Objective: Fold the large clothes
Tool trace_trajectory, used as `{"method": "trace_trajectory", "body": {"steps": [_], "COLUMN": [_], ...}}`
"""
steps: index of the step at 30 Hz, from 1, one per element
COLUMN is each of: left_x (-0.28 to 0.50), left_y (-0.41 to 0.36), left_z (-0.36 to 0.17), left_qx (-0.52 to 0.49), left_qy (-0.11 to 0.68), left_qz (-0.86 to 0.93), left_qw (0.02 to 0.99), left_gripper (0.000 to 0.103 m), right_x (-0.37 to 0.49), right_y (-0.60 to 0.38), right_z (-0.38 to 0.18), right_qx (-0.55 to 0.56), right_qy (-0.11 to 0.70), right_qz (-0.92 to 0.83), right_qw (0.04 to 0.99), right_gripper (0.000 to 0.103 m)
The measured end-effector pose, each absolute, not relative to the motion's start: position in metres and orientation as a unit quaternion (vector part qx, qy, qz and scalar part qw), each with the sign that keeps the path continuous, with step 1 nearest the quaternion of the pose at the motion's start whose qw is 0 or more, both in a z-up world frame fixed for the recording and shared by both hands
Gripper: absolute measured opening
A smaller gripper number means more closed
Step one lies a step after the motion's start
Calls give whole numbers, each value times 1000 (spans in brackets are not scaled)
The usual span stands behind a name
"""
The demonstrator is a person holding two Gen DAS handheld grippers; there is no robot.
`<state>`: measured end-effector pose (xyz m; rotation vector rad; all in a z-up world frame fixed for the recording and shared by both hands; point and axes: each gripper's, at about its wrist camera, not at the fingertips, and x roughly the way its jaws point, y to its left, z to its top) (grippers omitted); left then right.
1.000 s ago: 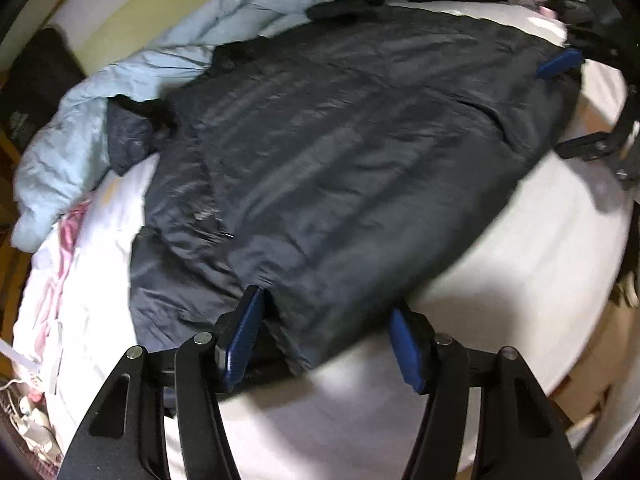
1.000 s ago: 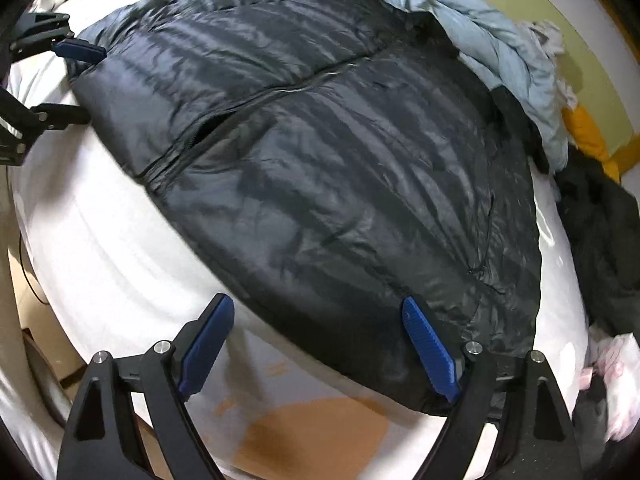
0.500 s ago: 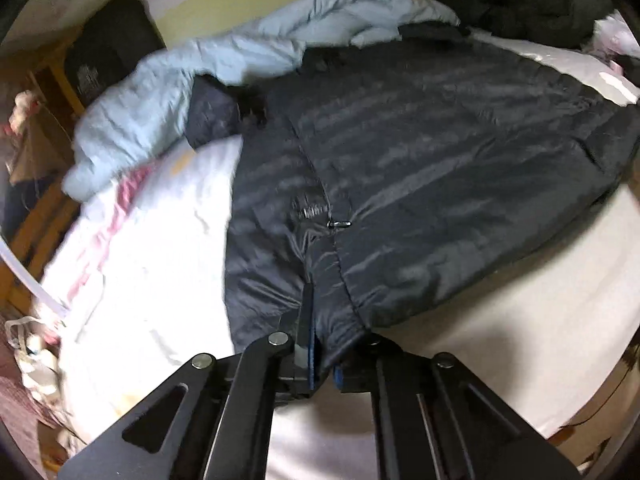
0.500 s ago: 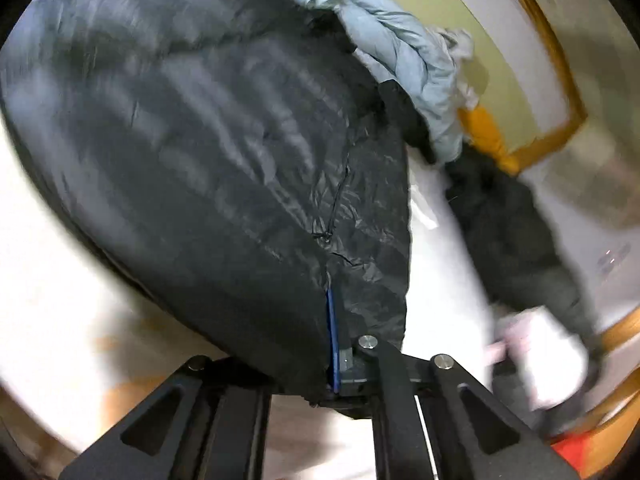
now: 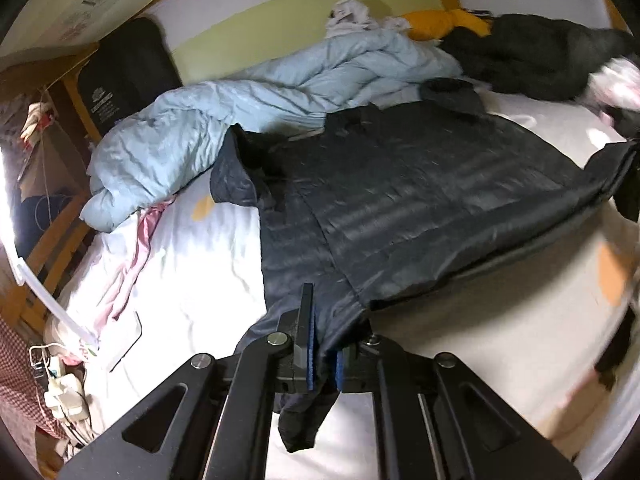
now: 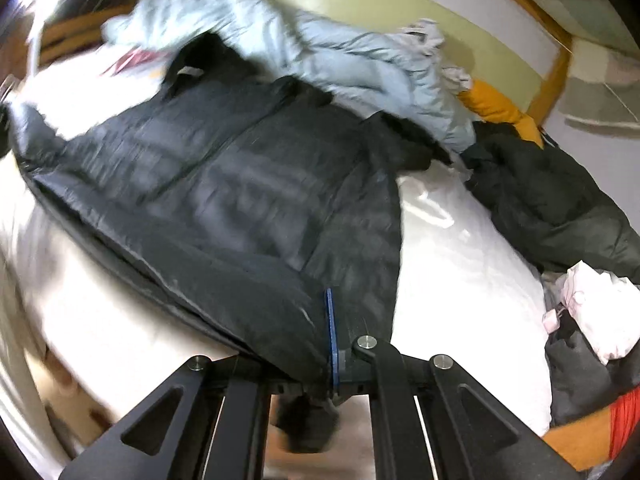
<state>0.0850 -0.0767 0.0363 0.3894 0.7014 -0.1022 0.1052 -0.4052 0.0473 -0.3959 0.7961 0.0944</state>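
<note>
A dark navy quilted puffer jacket [image 5: 400, 208] lies spread across the white bed [image 5: 192, 280], its collar end toward the wall. My left gripper [image 5: 322, 344] is shut on the jacket's near hem corner, and a fold of dark fabric hangs below the blue pads. In the right wrist view the same jacket [image 6: 240, 184] stretches away to the left, blurred. My right gripper [image 6: 334, 344] is shut on the opposite hem corner. The near hem is lifted off the mattress between the two grips.
A pale blue puffer coat [image 5: 240, 112] is heaped at the head of the bed against the wall. A black coat [image 5: 536, 60] and an orange garment [image 5: 440, 24] lie at the far right. Pink and white cloth [image 6: 592, 312] sits at the bed's right edge. A power strip [image 5: 60, 392] hangs at the left.
Both grippers, open around the hem a second ago, have shut on its two corners. They have since risen, lifting the jacket's near edge off the bed.
</note>
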Motion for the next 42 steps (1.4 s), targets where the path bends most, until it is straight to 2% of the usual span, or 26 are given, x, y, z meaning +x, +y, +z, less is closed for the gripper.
{"method": "trace_trajectory", "body": {"steps": [6,15,18,19,20,21,22,23,25,27,29,32,37,39,42], "left_x": [165,236,239,236,231,227,221,214,200,187,178,174,176,178,183], "left_y": [-64,-67,-67,-66,-65,-63,-59,-55,-47,-41,-39,-47,-70,-79,-91], "left_z": [10,-46,-48,-45,-41,-35,-27,-18,0,13,20,19,2,-4,-20], "left_qx": [134,119,131,142,155,163,161,150,119,90,74,76,93,103,133], "left_qy": [396,438,417,392,368,348,322,296,253,228,222,242,285,296,317], "left_qz": [-21,-21,-25,-32,-25,-11,4,9,5,-7,-30,-63,-91,-97,-77], "left_qw": [908,891,899,908,916,923,933,943,960,969,972,965,950,945,936], "left_gripper": [7,10,13,21,28,49,67,73,85,89,92,92,92,92,92], "right_x": [197,266,277,280,282,283,282,280,274,264,251,230,215,214,221], "right_y": [-397,-396,-397,-397,-398,-400,-402,-405,-414,-423,-427,-428,-424,-428,-440], "right_z": [49,-7,-14,-14,-14,-12,-7,-3,12,28,40,54,62,65,63], "right_qx": [-167,-174,-180,-180,-182,-183,-180,-175,-150,-110,-83,-63,-94,-81,-25], "right_qy": [393,437,431,429,429,423,411,401,382,366,352,324,281,281,327], "right_qz": [36,30,14,5,-4,-24,-36,-41,-43,-37,-28,-10,-37,-35,23], "right_qw": [903,882,884,885,885,887,893,898,911,923,932,944,954,956,945], "right_gripper": [7,8,17,26,44,54,70,77,78,78,85,85,86,86,86]}}
